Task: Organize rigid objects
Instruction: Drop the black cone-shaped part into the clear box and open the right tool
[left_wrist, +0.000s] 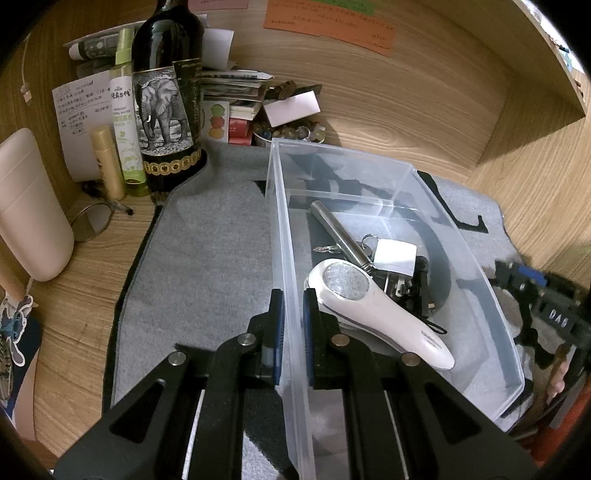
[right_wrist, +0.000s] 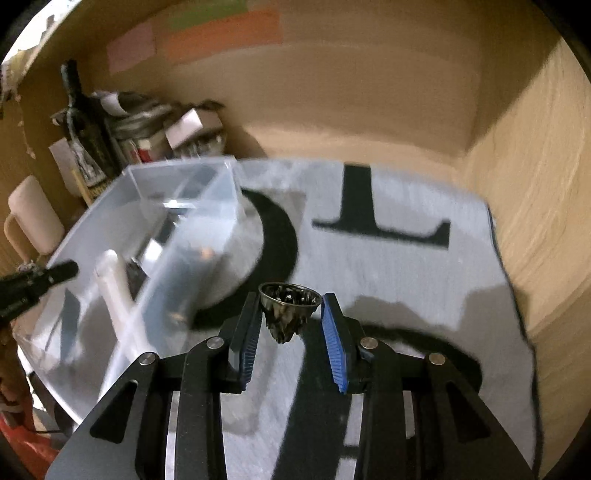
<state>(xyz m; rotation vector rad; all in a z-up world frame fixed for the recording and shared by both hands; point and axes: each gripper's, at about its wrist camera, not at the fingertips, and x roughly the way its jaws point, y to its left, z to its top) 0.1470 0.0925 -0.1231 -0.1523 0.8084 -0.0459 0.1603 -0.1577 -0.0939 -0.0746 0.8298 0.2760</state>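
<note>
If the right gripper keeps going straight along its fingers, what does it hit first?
The small dark metal cup, already between the right gripper's blue pads. Past it, probably the grey mat; blur leaves depth unclear.

The grey felt mat with black letters (right_wrist: 406, 258) lies bare to the right of the clear plastic storage bin (left_wrist: 369, 162), giving open passage as far as the wooden side wall (right_wrist: 535, 184). Inside the bin, a white handheld device (left_wrist: 373, 310), a metal cylinder (left_wrist: 336, 229) and keys crowd the near half; its far end is free. Left of the bin, the mat is open up to a dark wine bottle with an elephant label (left_wrist: 166, 103), a green spray bottle (left_wrist: 125, 110) and stacked papers (left_wrist: 236, 92) along the back wall.
</note>
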